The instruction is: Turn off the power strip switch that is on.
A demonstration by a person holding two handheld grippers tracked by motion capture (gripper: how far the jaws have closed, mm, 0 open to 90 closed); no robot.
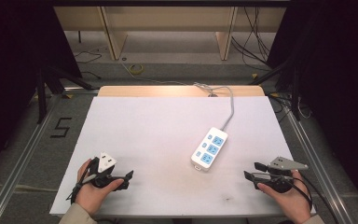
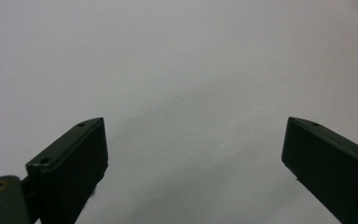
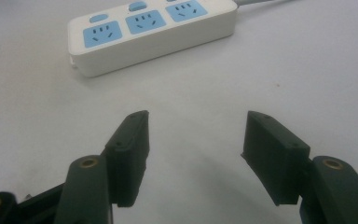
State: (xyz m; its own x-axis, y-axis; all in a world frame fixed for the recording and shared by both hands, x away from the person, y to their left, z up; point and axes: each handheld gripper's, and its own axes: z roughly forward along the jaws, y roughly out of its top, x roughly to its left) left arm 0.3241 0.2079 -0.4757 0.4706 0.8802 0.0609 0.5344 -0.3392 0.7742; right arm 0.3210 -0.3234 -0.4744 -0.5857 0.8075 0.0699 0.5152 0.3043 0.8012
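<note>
A white power strip (image 1: 209, 149) with three blue sockets lies on the white table (image 1: 158, 135), right of centre, its grey cord (image 1: 229, 108) running to the far edge. My left gripper (image 1: 127, 178) rests near the front left of the table, jaws open, nothing between them (image 2: 193, 154). My right gripper (image 1: 253, 171) sits at the front right, open and empty, pointing left toward the strip. In the right gripper view the power strip (image 3: 151, 35) lies a short way beyond the open gripper (image 3: 196, 140).
A person's hands (image 1: 91, 193) hold both grippers at the table's front edge. Black curtains flank the table. Wooden furniture (image 1: 168, 28) and loose cables (image 1: 256, 42) lie on the floor beyond. A "5" mark (image 1: 61, 127) is on the floor at left.
</note>
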